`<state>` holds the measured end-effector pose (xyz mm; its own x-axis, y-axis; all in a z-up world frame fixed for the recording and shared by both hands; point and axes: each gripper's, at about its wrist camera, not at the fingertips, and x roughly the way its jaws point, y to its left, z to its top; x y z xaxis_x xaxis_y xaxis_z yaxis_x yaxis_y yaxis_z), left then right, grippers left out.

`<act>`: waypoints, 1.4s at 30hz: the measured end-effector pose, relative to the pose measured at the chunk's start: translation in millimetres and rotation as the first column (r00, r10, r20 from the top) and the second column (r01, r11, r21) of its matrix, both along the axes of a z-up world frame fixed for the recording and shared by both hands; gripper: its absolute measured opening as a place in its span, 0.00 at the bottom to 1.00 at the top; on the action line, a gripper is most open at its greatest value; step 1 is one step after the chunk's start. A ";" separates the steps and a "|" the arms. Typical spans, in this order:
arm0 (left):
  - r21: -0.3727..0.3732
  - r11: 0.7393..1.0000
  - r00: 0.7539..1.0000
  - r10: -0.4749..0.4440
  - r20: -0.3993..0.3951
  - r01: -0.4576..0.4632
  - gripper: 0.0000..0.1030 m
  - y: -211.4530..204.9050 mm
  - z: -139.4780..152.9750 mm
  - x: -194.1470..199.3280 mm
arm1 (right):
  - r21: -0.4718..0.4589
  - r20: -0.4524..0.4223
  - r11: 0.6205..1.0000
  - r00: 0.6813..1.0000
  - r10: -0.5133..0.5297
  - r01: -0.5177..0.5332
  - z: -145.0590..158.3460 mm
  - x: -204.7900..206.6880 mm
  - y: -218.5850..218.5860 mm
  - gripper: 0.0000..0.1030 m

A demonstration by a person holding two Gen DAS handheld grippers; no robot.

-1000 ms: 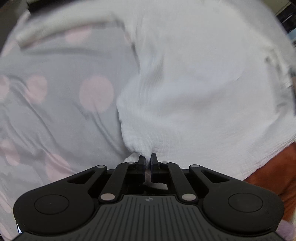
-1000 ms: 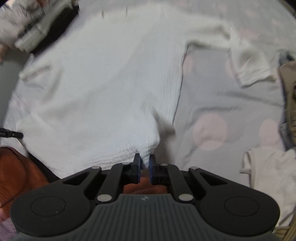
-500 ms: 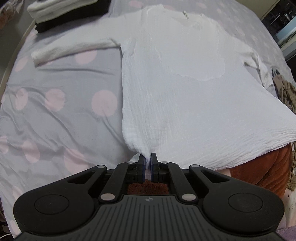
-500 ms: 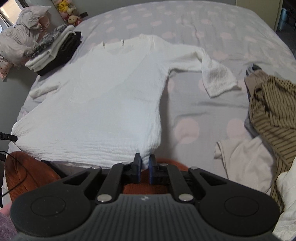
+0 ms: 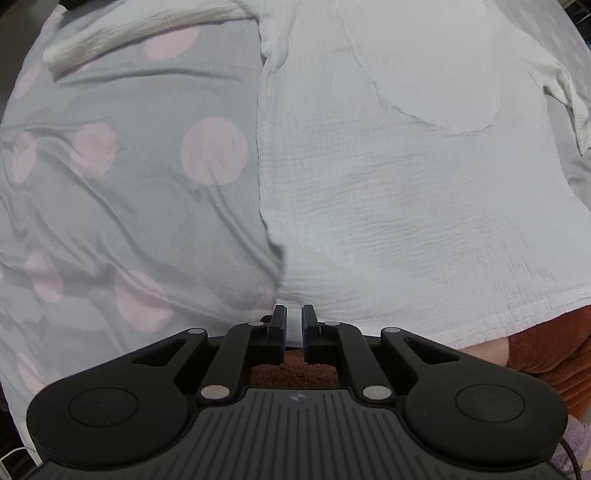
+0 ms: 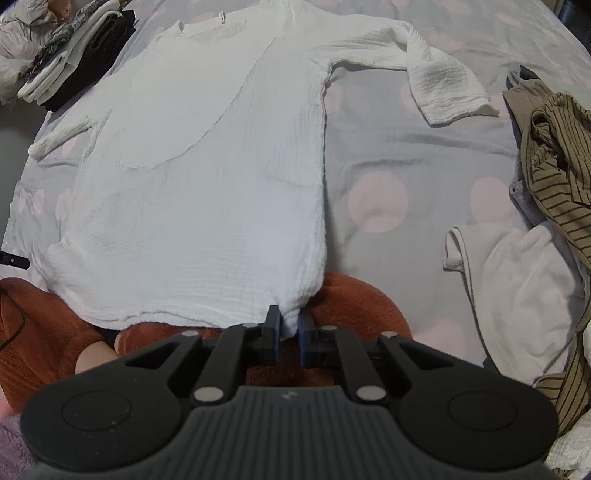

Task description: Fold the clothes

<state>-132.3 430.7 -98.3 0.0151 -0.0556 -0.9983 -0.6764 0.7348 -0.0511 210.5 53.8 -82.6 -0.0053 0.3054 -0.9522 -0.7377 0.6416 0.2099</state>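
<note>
**Gripper and Garment Status**

Jaws first, left wrist view: we see the left gripper at lower centre with a narrow gap between its blue-padded fingers. White cloth shows in that gap, but we cannot tell whether the pads are pressing it. The white shirt fills the centre and right of the frame, lying flat on the grey bedsheet with pink dots. Its near left hem corner sits just at the fingertips. One sleeve runs toward the upper left. An orange-brown cloth shows at lower right, below the hem.

Right wrist view: we see the right gripper at lower centre, its jaws narrowly parted with the shirt's near right hem corner between the pads. The cloth hangs in a small fold there. The shirt spreads across the left and centre, collar at the top, with its other sleeve bent toward the upper right. A stack of folded clothes rests at upper left. A striped tan garment and a pale garment lie along the right edge.
</note>
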 end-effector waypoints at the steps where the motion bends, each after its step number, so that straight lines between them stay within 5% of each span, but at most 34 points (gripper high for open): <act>1: 0.002 1.000 1.000 0.002 0.005 -0.002 0.17 0.1 1.3 0.7 | -0.002 -0.003 1.000 1.000 0.000 0.000 0.6 0.8 -0.1 0.14; 9: 0.011 0.999 0.991 0.042 0.127 -0.043 0.24 10.6 20.8 14.4 | 0.000 0.056 1.000 0.998 -0.023 0.023 26.5 14.7 -9.4 0.24; 15: 0.096 0.995 0.966 0.006 0.258 -0.032 0.27 6.4 48.3 55.0 | 0.062 0.263 0.996 0.962 -0.074 0.059 45.8 42.1 -3.0 0.28; 22: 0.228 0.961 0.871 0.028 0.491 -0.159 0.29 13.0 48.9 105.6 | 0.017 0.498 0.999 0.867 0.021 -0.034 4.3 88.2 32.2 0.31; 28: 0.207 0.947 0.812 0.086 0.577 -0.247 0.29 19.7 0.9 140.7 | -0.058 0.551 0.994 0.827 0.110 -0.094 -52.3 130.1 56.8 0.32; 31: 0.280 0.925 0.819 0.055 0.571 -0.257 0.29 19.8 -26.1 152.2 | -0.056 0.538 0.995 0.837 0.103 -0.086 -75.4 149.6 64.7 0.41; 35: 0.410 0.890 0.873 -0.029 0.487 -0.200 0.29 15.5 -46.3 167.8 | -0.052 0.547 0.994 0.830 0.106 -0.093 -99.9 161.4 74.7 0.45; 42: 0.411 0.888 0.879 -0.016 0.476 -0.207 0.29 30.2 -59.3 176.4 | -0.095 0.580 0.994 0.808 0.101 -0.055 -131.1 175.7 80.6 0.40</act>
<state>44.1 460.9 -157.6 0.4535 0.4096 -0.7916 -0.7247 0.6864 -0.0600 386.2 134.4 -213.7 0.5369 0.2601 -0.8025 -0.7549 0.5728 -0.3194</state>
